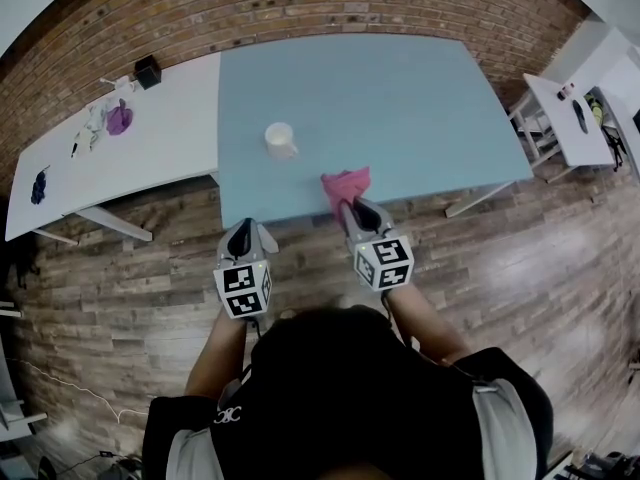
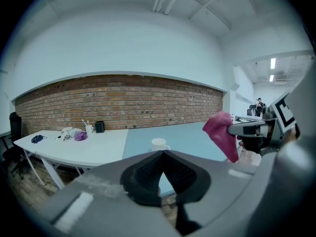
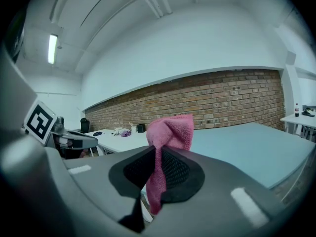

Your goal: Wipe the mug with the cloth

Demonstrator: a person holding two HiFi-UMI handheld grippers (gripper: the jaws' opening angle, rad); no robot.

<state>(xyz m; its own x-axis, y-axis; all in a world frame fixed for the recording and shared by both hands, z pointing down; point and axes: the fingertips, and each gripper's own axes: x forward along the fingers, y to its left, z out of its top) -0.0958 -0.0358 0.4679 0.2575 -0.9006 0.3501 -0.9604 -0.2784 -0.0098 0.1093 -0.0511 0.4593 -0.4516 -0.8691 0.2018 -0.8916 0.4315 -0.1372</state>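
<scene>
Head view showed a pale blue rectangular worktop (image 1: 400, 98) ahead of both tools. The right hand-held gripper (image 1: 352, 208) clamped a pink terry cloth (image 1: 345, 181). The left hand-held gripper (image 1: 242, 226) was closed and empty. A white ceramic mug (image 1: 280, 140) stood well beyond it.

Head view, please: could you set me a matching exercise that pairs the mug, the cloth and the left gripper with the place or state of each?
Things:
1. mug
2. cloth
3. left gripper

Place or state:
a. clamped in the right gripper
b. shut, holding nothing
c. standing on the blue table

Pairs: 1-c, 2-a, 3-b.
</scene>
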